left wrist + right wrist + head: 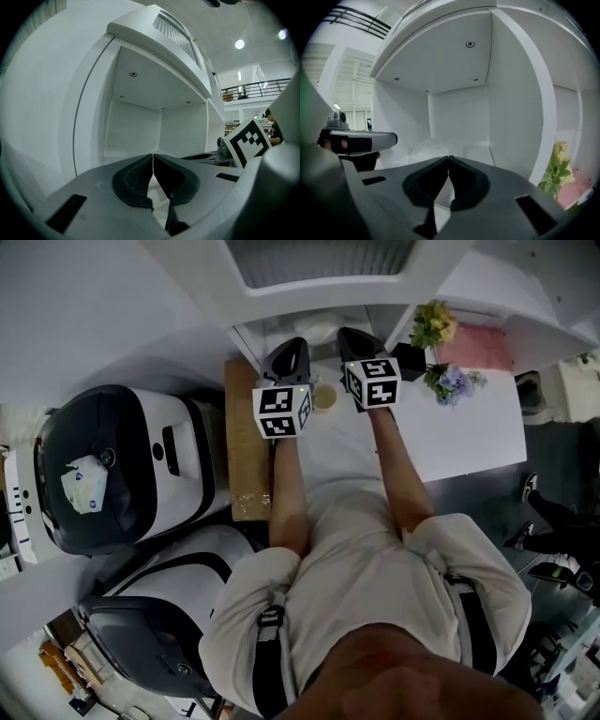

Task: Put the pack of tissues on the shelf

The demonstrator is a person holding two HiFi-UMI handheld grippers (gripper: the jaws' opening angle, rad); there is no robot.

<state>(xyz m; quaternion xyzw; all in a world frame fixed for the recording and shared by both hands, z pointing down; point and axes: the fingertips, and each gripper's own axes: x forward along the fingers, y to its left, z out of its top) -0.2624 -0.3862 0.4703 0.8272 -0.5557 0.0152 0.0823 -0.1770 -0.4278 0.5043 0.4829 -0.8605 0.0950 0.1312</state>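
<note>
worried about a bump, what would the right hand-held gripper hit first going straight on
Likely the pack of tissues lying in the shelf just ahead of the right hand-held gripper; the back wall is behind it. Depth is unclear.

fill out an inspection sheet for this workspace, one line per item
surface: white table running up to the open white shelf compartment
job's things: pale crinkly plastic-wrapped pack, likely the tissues, lies inside the compartment
clutter: yellow flower bunch, blue flower bunch, flat pink item, small round yellowish object
grippers: left gripper and right gripper both shut, nothing between the jaws, side by side facing the compartment
cables: nothing seen
surroundings: brown cardboard box and white and black rounded machines on the person's left
</note>
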